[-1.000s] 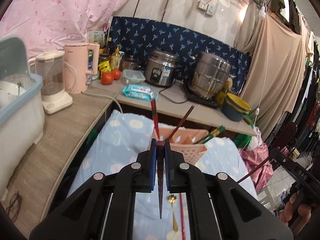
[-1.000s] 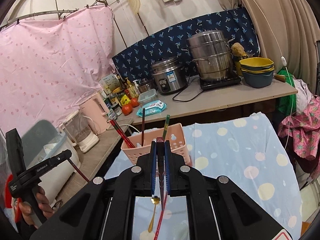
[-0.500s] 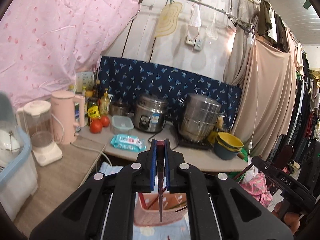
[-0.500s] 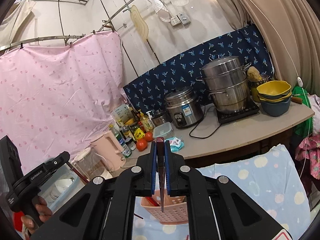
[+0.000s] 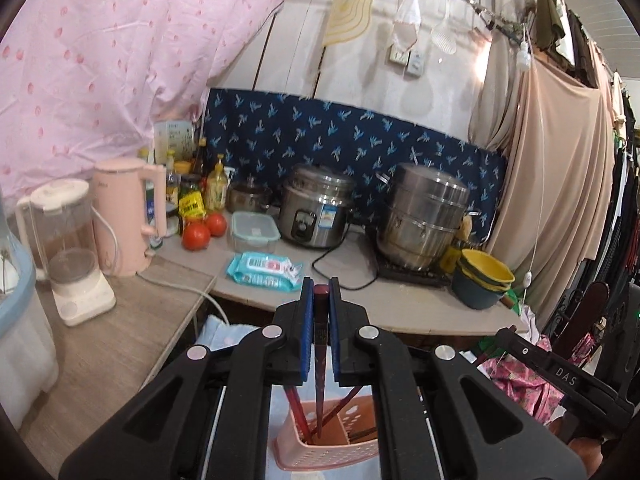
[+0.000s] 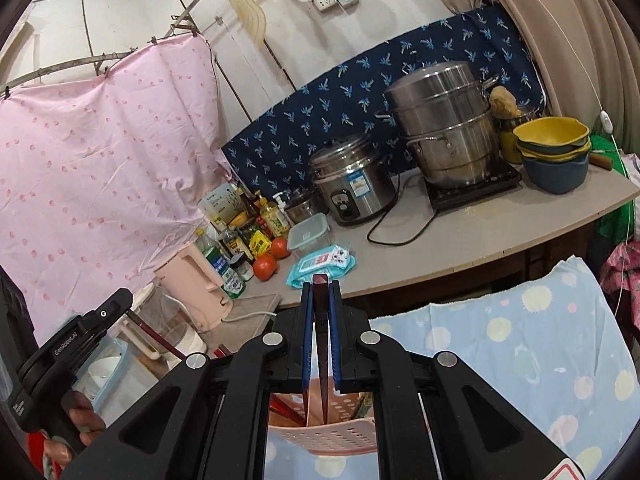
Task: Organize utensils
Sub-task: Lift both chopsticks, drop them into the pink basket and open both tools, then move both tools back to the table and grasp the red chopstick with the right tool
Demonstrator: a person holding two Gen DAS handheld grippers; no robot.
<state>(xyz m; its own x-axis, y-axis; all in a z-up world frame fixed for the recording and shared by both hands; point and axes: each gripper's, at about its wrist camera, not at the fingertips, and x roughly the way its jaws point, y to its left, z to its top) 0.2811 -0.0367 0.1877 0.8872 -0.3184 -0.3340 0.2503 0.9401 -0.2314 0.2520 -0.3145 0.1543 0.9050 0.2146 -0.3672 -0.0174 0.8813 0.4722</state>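
My left gripper (image 5: 320,292) is shut on a dark red chopstick (image 5: 320,364) that hangs point down over a pink perforated utensil basket (image 5: 326,450). Its tip is inside the basket's rim, among other red chopsticks (image 5: 298,410) that stand there. In the right wrist view my right gripper (image 6: 320,290) is shut on a second dark red chopstick (image 6: 321,376), also point down over the same pink basket (image 6: 324,438). The left gripper's body (image 6: 64,360) and the hand on it show at the lower left there.
The basket stands on a pale blue spotted cloth (image 6: 520,352). Behind it runs a counter (image 5: 360,300) with a wipes pack (image 5: 264,270), rice cooker (image 5: 316,212), steamer pot (image 5: 424,216), stacked bowls (image 5: 482,282), tomatoes, bottles, a pink kettle (image 5: 128,216) and a blender (image 5: 68,248).
Both grippers have come forward over the basket with their chopsticks. The basket has slid from ahead to below the fingers. The gold spoon and red chopstick on the cloth have left view.
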